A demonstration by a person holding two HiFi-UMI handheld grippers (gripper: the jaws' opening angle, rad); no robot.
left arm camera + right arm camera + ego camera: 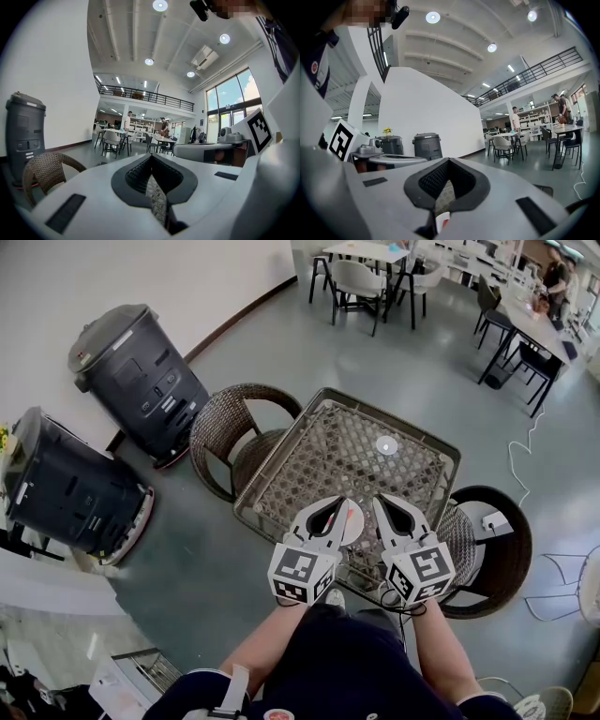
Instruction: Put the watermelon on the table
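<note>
Two grippers hang side by side over the near edge of the lattice-topped table (323,451). The left gripper (339,509) and the right gripper (384,504) both have their jaws closed, with nothing clamped. Only the head view shows the whole layout: the watermelon (350,524), a pale piece with a red edge, lies on the table at its near edge, between the two grippers. The right gripper view catches just a white-and-red sliver of it (442,220) below the right gripper's (447,161) meeting tips. The left gripper view shows only table weave through the left gripper's (151,157) loop. A white disc (387,444) lies near the table's far edge. One wicker chair (225,427) hugs the left corner, another (497,559) the right side. Two dark grey floor units (141,381) stand by the wall. Café tables (370,254) fill the background.
</note>
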